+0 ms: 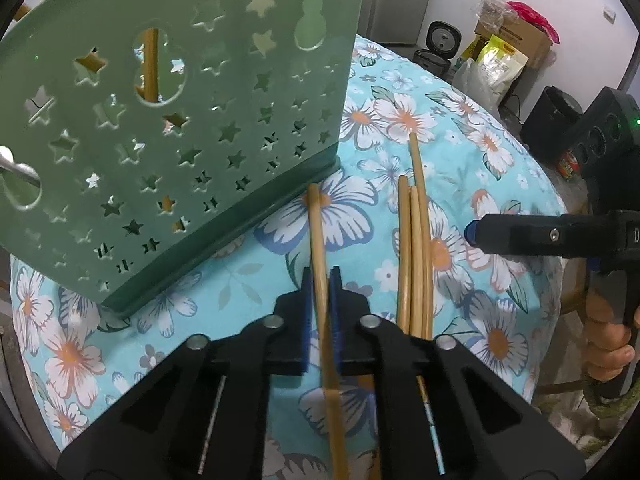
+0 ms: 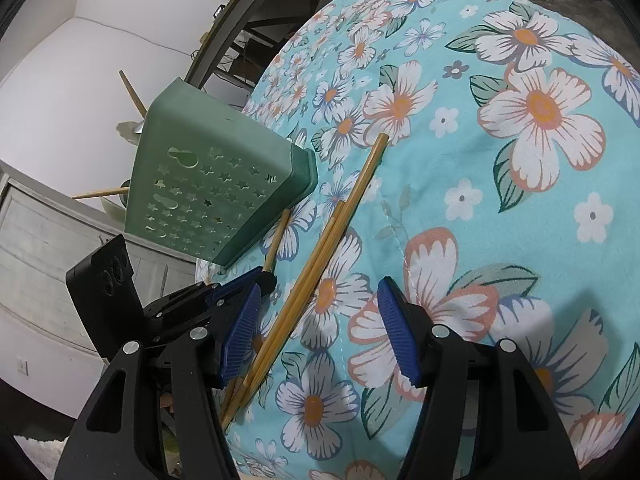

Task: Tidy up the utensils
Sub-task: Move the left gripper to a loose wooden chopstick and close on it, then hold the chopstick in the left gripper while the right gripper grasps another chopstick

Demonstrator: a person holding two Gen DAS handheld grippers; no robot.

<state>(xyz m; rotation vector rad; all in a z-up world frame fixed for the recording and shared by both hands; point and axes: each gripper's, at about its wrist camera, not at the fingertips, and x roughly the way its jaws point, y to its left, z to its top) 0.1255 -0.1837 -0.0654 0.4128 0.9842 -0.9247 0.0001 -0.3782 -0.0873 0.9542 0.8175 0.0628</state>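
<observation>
A single bamboo chopstick (image 1: pixel 320 240) lies on the floral tablecloth (image 1: pixel 360 208), and my left gripper (image 1: pixel 321 280) is shut on it, the blue pads pressing both sides. Three loose chopsticks (image 1: pixel 416 248) lie just to its right. The green star-punched utensil holder (image 1: pixel 180 140) stands at the upper left with chopsticks and a metal utensil inside. In the right wrist view my right gripper (image 2: pixel 318 320) hovers open above the cloth. The loose chopsticks (image 2: pixel 320 248) run under it close to its left pad. The holder (image 2: pixel 208 192) and the left gripper (image 2: pixel 240 280) sit to its left.
The round table's edge curves away on the right, where a hand (image 1: pixel 608 344) holds the right gripper (image 1: pixel 474 232). Beyond it stand a rice cooker (image 1: pixel 442 38), bags and a cardboard box (image 1: pixel 516 40). A white cabinet (image 2: pixel 40 240) lies past the table's left edge.
</observation>
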